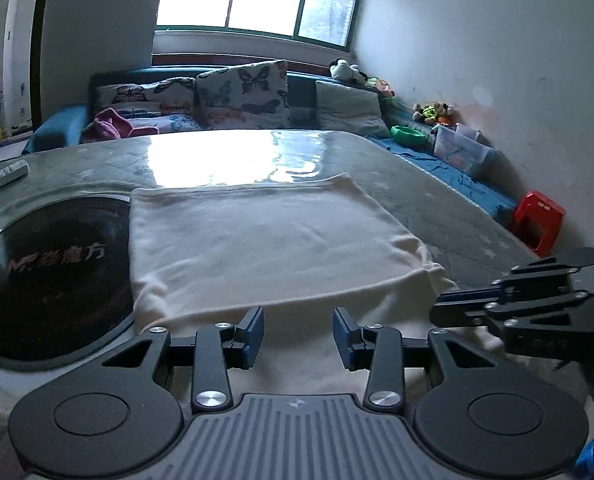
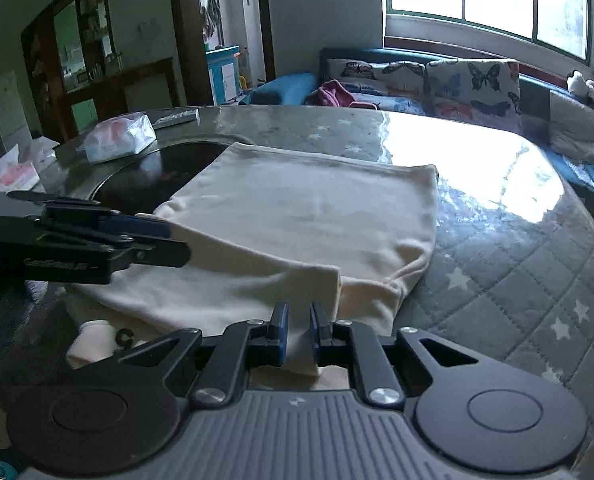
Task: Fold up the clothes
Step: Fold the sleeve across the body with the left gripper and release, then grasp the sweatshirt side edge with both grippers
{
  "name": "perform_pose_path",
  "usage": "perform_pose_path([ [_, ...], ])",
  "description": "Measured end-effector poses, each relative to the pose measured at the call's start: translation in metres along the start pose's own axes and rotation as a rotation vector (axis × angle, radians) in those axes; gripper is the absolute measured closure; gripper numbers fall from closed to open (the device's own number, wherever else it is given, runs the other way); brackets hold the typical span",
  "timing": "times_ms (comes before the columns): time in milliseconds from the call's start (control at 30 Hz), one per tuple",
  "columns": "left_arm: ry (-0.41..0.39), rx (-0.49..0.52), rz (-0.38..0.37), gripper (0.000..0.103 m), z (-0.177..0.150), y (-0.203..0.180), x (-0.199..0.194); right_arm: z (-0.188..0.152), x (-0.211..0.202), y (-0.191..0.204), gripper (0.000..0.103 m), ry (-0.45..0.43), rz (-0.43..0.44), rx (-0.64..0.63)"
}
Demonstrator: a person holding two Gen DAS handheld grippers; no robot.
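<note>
- The cream garment [image 1: 265, 240] is lying on the quilt-covered table [image 1: 437, 192], already doubled into a rough rectangle, with one side overlapping the dark round inset [image 1: 45, 276]; the flat surface is serving to keep the layers aligned.
- The right hand-held gripper [image 2: 297, 332] is pinching a fold of the garment's near edge, its jaws nearly closed on the cloth, apparently to carry that edge over for a further fold.
- The left hand-held gripper [image 1: 298, 334] is hovering over the near edge with its jaws partly apart and nothing pressed between the pads; it appears placed to take a second hold point, so the edge would lift evenly.
- Tissue packs [image 2: 117, 140] are sitting well apart from the garment, leaving the folding area unobstructed.
</note>
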State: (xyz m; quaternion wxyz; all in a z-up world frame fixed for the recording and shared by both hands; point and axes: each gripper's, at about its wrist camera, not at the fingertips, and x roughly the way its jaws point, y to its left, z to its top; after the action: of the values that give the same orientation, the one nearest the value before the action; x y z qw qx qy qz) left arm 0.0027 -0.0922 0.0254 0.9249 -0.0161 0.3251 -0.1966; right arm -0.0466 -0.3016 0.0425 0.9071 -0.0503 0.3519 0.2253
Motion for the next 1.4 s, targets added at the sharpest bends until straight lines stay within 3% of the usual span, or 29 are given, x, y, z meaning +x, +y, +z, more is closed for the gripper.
perform_pose_path([
  [200, 0.009, -0.015, 0.019, 0.062, 0.004, 0.004, 0.015, 0.018, 0.008, -0.005, 0.092, -0.046, 0.005, 0.013],
  [367, 0.018, -0.01, 0.033, 0.062, 0.002, 0.007, 0.02, 0.018, 0.027, -0.01, 0.092, -0.015, -0.013, 0.021],
  [600, 0.016, 0.03, 0.017, 0.062, -0.004, 0.004, 0.001, 0.004, 0.004, 0.002, 0.092, 0.018, 0.018, -0.046],
  [1100, 0.039, 0.303, -0.009, 0.058, -0.053, -0.005, -0.083, -0.013, -0.008, 0.013, 0.091, 0.039, 0.031, -0.073],
  [1400, -0.005, 0.495, -0.035, 0.058, -0.077, -0.035, -0.069, -0.017, -0.024, 0.015, 0.091, 0.035, 0.024, -0.079],
])
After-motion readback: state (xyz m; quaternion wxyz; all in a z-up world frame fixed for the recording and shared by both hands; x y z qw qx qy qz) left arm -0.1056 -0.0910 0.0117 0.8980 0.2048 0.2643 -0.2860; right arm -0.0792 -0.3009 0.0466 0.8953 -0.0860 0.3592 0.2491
